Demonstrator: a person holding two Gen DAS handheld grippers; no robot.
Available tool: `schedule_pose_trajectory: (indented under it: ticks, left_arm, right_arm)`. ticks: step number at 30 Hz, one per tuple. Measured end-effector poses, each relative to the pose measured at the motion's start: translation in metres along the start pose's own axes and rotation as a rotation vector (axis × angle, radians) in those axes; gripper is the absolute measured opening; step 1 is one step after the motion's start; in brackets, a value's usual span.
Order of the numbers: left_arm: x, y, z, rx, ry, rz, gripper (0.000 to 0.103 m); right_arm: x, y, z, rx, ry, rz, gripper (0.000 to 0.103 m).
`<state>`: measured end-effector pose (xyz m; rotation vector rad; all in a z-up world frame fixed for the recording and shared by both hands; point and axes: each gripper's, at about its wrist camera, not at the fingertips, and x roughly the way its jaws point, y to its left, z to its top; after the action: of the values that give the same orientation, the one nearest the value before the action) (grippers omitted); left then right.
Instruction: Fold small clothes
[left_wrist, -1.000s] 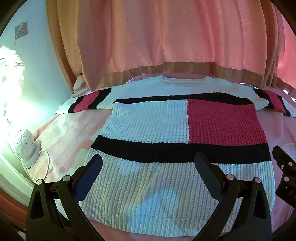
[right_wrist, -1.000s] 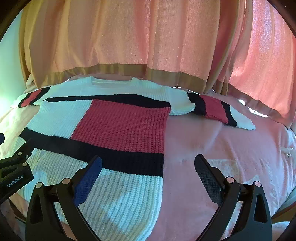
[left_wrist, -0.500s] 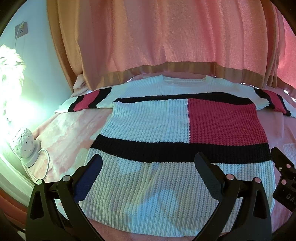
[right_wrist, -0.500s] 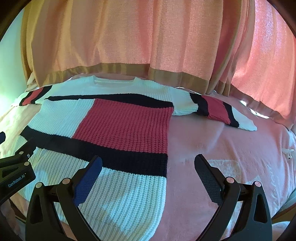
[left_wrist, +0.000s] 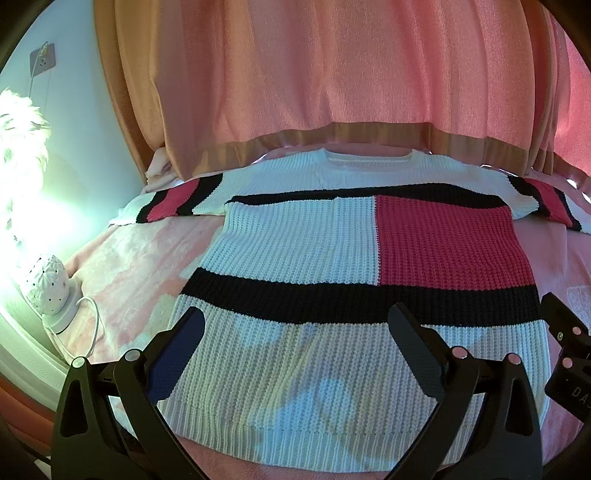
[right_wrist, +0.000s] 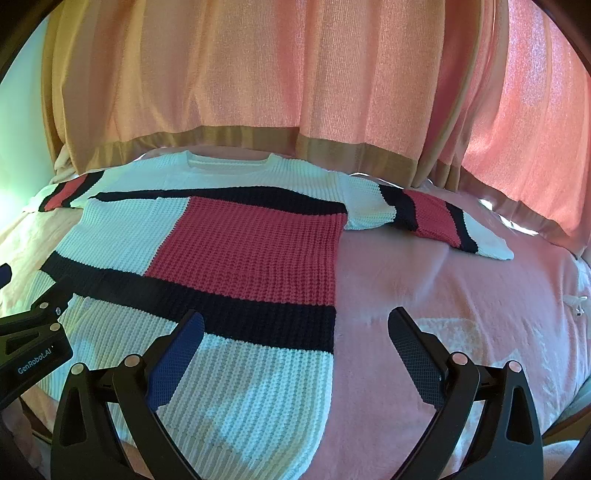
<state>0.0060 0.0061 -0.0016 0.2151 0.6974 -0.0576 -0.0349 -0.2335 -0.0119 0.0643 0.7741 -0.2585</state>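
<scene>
Knit sweater (left_wrist: 332, 295) spread flat, face up, on pink bedspread (right_wrist: 461, 295), sleeves out, unfolded. Left gripper (left_wrist: 295, 332) and right gripper (right_wrist: 295, 332) above hem, jaws apart, empty. Probably pre-fold: next, pinch hem corners or a sleeve.

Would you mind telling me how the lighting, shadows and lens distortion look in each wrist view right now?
Left wrist view: strong glare blows out the left edge beside the small white lamp, soft shadow patches fall on the sweater hem. Right wrist view: even light without blown-out patches, similar shadows on the sweater's lower white band. Both views: fisheye bends the curtain and bed, dark corners, focus sharp.
</scene>
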Motion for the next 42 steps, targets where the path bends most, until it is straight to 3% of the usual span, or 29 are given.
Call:
schedule_pose_trajectory:
  ticks: [42]
  left_arm:
    - [-0.0002, -0.0007, -0.0025, -0.003, 0.002, 0.002, 0.097]
  right_arm:
    - [0.0000, 0.0015, -0.0023, -0.002, -0.009, 0.000, 0.098]
